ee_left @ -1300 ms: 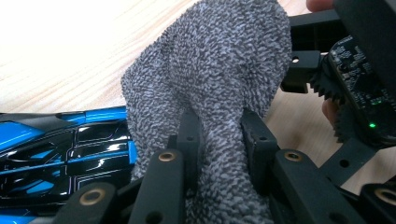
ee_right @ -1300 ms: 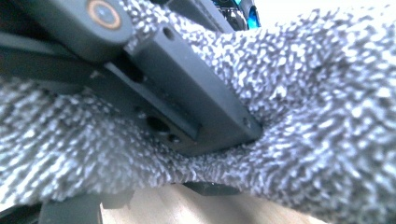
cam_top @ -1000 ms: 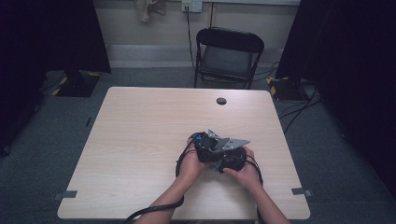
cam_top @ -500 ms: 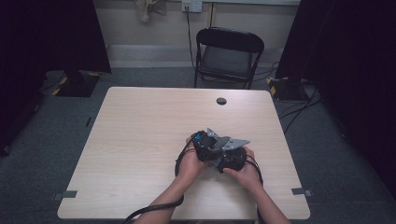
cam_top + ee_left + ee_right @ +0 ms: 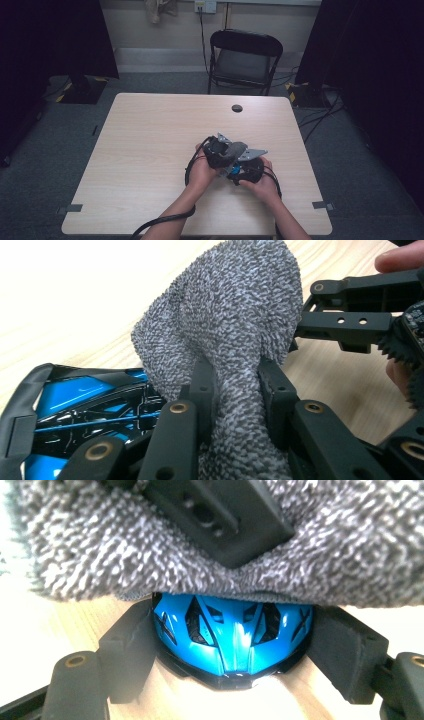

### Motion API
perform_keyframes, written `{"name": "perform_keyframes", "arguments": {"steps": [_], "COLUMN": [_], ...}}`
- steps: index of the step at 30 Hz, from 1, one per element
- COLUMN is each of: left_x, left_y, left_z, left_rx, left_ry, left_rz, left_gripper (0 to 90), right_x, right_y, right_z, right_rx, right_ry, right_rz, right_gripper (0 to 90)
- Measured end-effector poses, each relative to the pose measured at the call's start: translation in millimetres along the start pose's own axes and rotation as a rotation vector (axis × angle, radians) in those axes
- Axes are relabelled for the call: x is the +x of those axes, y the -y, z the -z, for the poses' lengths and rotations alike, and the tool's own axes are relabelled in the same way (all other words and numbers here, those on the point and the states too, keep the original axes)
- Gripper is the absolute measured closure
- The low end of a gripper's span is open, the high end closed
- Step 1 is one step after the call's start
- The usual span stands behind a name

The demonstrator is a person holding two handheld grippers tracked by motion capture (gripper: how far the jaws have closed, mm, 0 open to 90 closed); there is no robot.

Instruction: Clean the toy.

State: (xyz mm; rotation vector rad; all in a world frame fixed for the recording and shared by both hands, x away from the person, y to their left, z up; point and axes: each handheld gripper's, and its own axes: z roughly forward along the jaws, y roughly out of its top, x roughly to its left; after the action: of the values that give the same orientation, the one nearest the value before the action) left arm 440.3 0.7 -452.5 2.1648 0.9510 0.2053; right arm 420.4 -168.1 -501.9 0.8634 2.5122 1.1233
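While the left gripper (image 5: 235,385) pinches the grey cloth (image 5: 230,310) | right gripper (image 5: 235,645) clamps the blue toy car (image 5: 232,632) | wiping underway, unfinished.

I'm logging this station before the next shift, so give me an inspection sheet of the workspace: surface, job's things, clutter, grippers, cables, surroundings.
Surface: light wood table, with a dark round grommet near its far edge.
Job's things: grey terry cloth draped over a blue and black toy car.
Clutter: nothing seen.
Grippers: left gripper shut on the cloth; right gripper clamps the car by its sides, the car resting on the table.
Cables: a black cable trails from the left gripper off the near edge; more cables lie on the floor at right.
Surroundings: black folding chair behind the table, grey carpet, dark curtains at both sides.
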Motion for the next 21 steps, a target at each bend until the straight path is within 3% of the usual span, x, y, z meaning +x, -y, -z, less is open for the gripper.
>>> {"name": "perform_keyframes", "arguments": {"steps": [8,21], "left_x": [6.1,20.4], "left_y": [-1.5,-2.4], "left_z": [2.8,7.9], "left_rx": [-0.003,-0.013], "left_ry": [-0.018,-0.038], "left_rz": [-0.008,0.027], "left_gripper": [72.8,72.7], "right_x": [0.0,0.1], "right_y": [0.0,0.1], "right_z": [0.0,0.0], "right_rx": [0.0,-0.001], "right_ry": [0.0,0.001], "right_rz": [0.0,-0.001], "right_gripper": [24.1,24.1]}}
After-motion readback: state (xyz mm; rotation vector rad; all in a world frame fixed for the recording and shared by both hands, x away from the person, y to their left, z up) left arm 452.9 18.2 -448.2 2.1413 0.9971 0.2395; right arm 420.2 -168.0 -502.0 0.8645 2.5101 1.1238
